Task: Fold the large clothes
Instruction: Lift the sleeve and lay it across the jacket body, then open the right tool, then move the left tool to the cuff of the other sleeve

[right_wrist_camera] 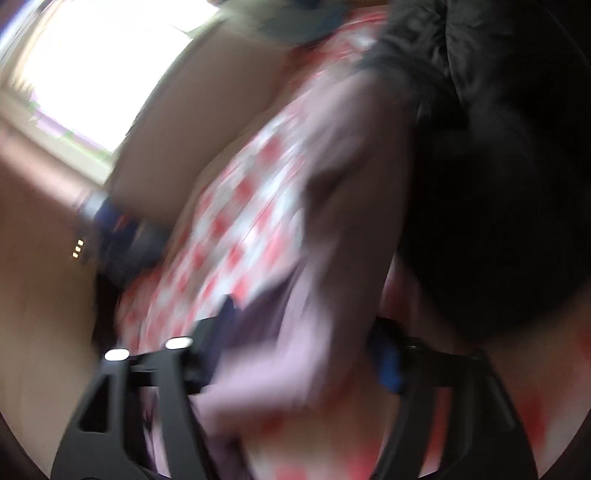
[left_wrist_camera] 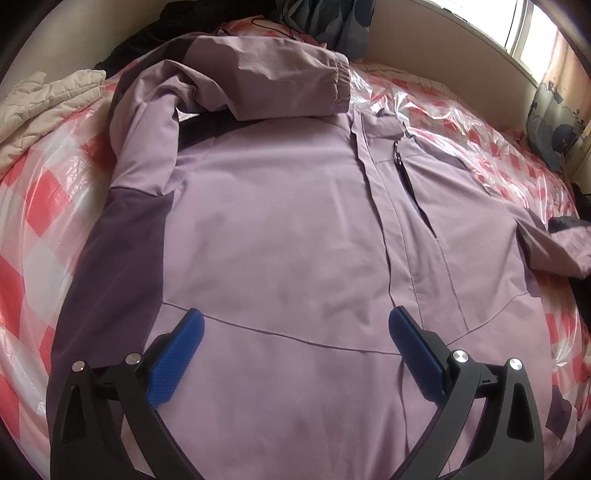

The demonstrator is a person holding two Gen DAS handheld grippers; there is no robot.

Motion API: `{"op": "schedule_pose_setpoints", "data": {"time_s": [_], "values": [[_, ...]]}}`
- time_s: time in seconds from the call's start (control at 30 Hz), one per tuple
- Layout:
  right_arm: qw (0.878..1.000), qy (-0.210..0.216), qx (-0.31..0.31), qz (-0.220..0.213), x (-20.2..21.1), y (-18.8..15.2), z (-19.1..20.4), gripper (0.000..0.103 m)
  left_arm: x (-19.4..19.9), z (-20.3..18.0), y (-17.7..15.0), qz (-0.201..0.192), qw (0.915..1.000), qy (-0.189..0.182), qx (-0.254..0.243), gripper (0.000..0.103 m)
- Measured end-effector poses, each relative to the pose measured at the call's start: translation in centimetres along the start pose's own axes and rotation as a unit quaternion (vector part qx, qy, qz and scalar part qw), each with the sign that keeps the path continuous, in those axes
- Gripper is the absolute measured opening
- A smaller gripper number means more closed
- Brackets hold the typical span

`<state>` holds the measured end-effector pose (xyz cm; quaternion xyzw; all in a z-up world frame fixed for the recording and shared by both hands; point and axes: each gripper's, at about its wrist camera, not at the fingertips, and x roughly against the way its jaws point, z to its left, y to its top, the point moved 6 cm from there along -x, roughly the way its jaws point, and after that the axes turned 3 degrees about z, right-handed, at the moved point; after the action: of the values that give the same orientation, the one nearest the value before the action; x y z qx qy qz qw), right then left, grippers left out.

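Note:
A large lilac jacket (left_wrist_camera: 280,221) with darker purple side panels lies spread front-up on the bed. Its left sleeve (left_wrist_camera: 280,77) is folded across the chest and its right sleeve (left_wrist_camera: 569,243) trails off to the right. My left gripper (left_wrist_camera: 295,332) hovers over the lower front of the jacket, open and empty, blue pads wide apart. The right wrist view is badly blurred. My right gripper (right_wrist_camera: 303,354) has lilac sleeve fabric (right_wrist_camera: 332,229) lying between its fingers, and I cannot tell whether they are closed on it.
The bed has a red-and-white checked cover (left_wrist_camera: 44,192) under clear plastic. A beige quilted garment (left_wrist_camera: 44,99) lies at the far left. Dark clothes (left_wrist_camera: 325,18) pile at the bed's far end. A black garment (right_wrist_camera: 498,166) fills the right of the right wrist view.

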<state>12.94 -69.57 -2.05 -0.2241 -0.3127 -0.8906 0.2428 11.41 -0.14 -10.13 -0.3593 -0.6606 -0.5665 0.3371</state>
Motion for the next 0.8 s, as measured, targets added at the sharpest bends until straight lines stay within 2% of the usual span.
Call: {"op": "schedule_pose_setpoints", "data": {"time_s": [0.03,0.07,0.1,0.13,0.17,0.2,0.3,0.33,0.37,0.4,0.43,0.47,0.5,0.53,0.63,0.7,0.8], "values": [[0.999,0.024,0.023,0.024,1.4,-2.6,1.4,0.082,0.3,0.0,0.0,-0.002,1.0000,-0.003,0.001,0.096],[0.994,0.064,0.050,0.068,2.8,-7.1,3.8,0.088,0.8,-0.1,0.1,-0.004,1.0000,-0.008,0.003,0.096],[0.986,0.098,0.075,0.112,4.0,-11.7,6.1,0.089,1.4,-0.3,0.0,-0.005,0.9998,-0.016,0.004,0.096],[0.979,0.116,0.099,0.139,4.9,-14.9,7.7,0.090,2.0,-0.8,0.2,-0.006,0.9997,-0.024,0.005,0.096],[0.967,0.129,0.135,0.172,5.8,-18.9,9.8,0.095,3.0,-1.0,0.1,-0.010,0.9994,-0.033,0.004,0.096],[0.953,0.139,0.163,0.214,6.0,-22.6,11.6,0.096,3.9,-1.4,0.2,-0.014,0.9992,-0.038,0.003,0.096],[0.921,0.122,0.213,0.303,5.1,-29.7,14.6,0.096,8.9,-1.3,-1.3,-0.037,0.9977,-0.056,0.001,0.096],[0.913,0.119,0.222,0.321,5.0,-32.2,14.5,0.096,10.1,-1.1,-1.9,-0.041,0.9973,-0.060,0.004,0.096],[0.907,0.098,0.239,0.331,4.0,-33.9,14.1,0.096,11.4,-0.5,-2.8,-0.042,0.9971,-0.063,0.005,0.096],[0.902,0.086,0.247,0.343,2.7,-34.7,14.9,0.096,12.5,0.1,-3.5,-0.043,0.9972,-0.061,0.005,0.096],[0.897,0.088,0.248,0.355,1.8,-36.7,13.2,0.094,13.8,1.1,-4.4,-0.045,0.9976,-0.054,0.005,0.096],[0.893,0.073,0.257,0.362,0.7,-38.0,12.8,0.077,14.9,2.1,-5.2,-0.047,0.9978,-0.046,0.006,0.096],[0.893,0.065,0.257,0.365,-0.4,-38.6,10.9,0.062,15.7,3.1,-5.8,-0.048,0.9981,-0.038,0.007,0.096],[0.898,0.072,0.243,0.360,-0.6,-39.1,10.4,0.036,16.9,4.6,-6.6,-0.051,0.9982,-0.030,0.010,0.096],[0.913,0.105,0.232,0.320,1.7,-40.0,13.1,0.030,19.1,8.4,-7.9,-0.059,0.9975,-0.013,0.036,0.096],[0.925,0.127,0.223,0.281,4.8,-39.7,14.9,0.028,20.0,10.6,-8.1,-0.058,0.9963,-0.011,0.062,0.096],[0.946,0.151,0.188,0.219,9.8,-36.4,15.7,0.027,21.4,12.9,-8.5,-0.055,0.9935,-0.031,0.095,0.096]]}}
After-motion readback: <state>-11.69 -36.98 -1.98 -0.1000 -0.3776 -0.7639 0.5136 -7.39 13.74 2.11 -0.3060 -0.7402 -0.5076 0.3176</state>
